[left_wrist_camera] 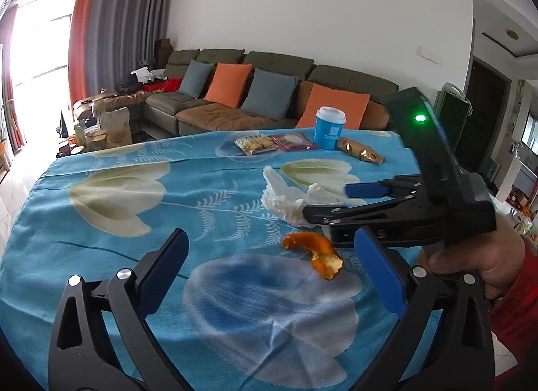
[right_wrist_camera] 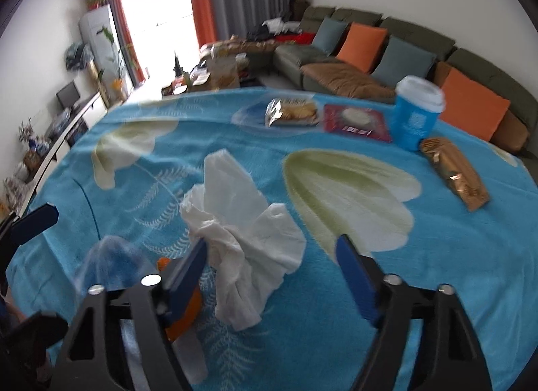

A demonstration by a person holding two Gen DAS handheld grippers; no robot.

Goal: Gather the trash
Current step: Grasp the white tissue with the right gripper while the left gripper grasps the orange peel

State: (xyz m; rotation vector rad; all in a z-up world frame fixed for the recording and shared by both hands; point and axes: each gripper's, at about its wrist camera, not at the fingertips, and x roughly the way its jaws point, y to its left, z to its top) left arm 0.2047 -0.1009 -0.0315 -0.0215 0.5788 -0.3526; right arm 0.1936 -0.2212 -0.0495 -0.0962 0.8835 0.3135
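Your right gripper (right_wrist_camera: 272,273) sits low over the crumpled white tissue (right_wrist_camera: 242,222), jaws spread with the tissue between them: the left pad is at the tissue's edge, the right pad stands clear of it, so nothing is pinched yet. That straddle makes sense, since the tissue is soft and bulky and needs a wide bite around its bunched middle. Your left gripper (left_wrist_camera: 269,273) hangs released and empty over the blue flowered tablecloth (left_wrist_camera: 101,256), framing the orange peel (left_wrist_camera: 319,256), which lies just beside the tissue near the front of the table; it looks lined up as the next pick. Further back, well apart from both grippers, lie a cracker packet (right_wrist_camera: 291,111), a red wrapper (right_wrist_camera: 356,121), a blue cup with a white lid (right_wrist_camera: 417,115) standing upright, and a gold wrapper (right_wrist_camera: 454,172) touching the cup's base. No bin shows in either view, so where the trash goes you cannot tell from here
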